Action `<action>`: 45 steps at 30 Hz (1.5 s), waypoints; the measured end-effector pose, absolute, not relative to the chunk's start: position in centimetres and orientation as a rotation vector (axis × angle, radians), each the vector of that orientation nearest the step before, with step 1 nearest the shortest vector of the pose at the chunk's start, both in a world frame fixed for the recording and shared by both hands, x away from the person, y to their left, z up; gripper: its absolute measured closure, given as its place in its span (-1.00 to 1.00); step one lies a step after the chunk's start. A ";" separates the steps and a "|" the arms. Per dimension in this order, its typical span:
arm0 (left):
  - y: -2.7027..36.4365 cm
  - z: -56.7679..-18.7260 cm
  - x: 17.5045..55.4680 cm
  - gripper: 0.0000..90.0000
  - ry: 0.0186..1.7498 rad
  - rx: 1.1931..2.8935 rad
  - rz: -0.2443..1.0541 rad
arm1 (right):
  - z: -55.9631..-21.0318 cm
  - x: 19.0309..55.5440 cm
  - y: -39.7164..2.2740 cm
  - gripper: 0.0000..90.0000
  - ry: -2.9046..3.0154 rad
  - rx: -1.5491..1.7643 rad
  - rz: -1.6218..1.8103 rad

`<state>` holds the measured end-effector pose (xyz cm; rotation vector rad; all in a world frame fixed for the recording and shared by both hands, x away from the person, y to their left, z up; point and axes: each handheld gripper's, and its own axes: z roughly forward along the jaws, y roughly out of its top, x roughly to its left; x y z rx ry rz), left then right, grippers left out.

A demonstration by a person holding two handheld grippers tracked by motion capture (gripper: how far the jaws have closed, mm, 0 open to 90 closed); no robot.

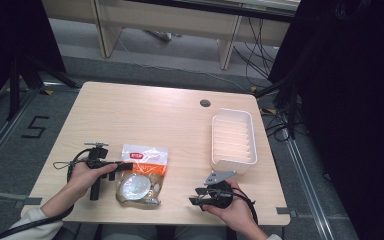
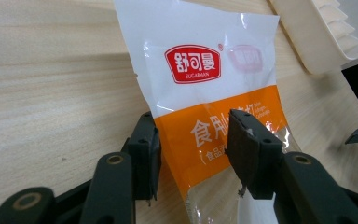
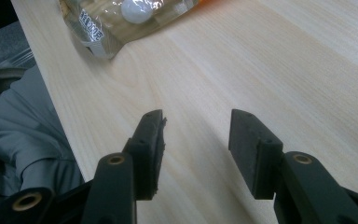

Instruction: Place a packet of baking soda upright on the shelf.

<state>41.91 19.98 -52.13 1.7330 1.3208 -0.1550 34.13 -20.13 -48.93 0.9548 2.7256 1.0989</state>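
Observation:
A sealed food bag (image 1: 142,172) lies flat near the table's front edge, white and orange at its far end and clear at its near end. In the left gripper view the bag (image 2: 205,93) shows a red logo. My left gripper (image 2: 196,149) is open: one jaw stands at the bag's left edge, the other rests over the orange band, and the film between them is flat. From above, this gripper (image 1: 116,167) meets the bag from the left. My right gripper (image 1: 197,197) is open over bare wood, with nothing between its jaws (image 3: 196,149). The bag's clear end (image 3: 121,18) lies farther off.
A white ribbed plastic tray (image 1: 233,162) stands at the right of the table, just beyond my right gripper; its corner (image 2: 303,46) appears past the bag. A cable hole (image 1: 205,103) sits near the table's far edge. The table's front edge is close to both hands.

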 end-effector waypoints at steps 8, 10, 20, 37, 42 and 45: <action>20.0 -51.8 42.0 0.60 1.269 1.749 -0.143 | -49.0 34.3 -20.2 0.24 2.724 0.925 1.098; 19.9 -51.6 41.9 0.76 1.261 1.746 -0.134 | -49.0 34.3 -20.2 0.25 2.724 0.927 1.099; 20.1 -50.6 41.0 0.99 1.179 1.718 -0.097 | -48.9 34.3 -20.3 0.24 2.730 0.944 1.109; 20.3 -47.9 37.5 0.99 1.060 1.619 -0.061 | -44.9 36.3 -19.2 0.24 2.703 0.789 1.116; 20.5 -47.6 36.7 0.99 1.036 1.608 -0.056 | -41.7 38.0 -17.7 0.21 2.740 0.708 1.098; 20.4 -47.4 36.5 0.99 1.023 1.602 -0.055 | -40.1 39.2 -16.5 0.18 2.755 0.642 1.090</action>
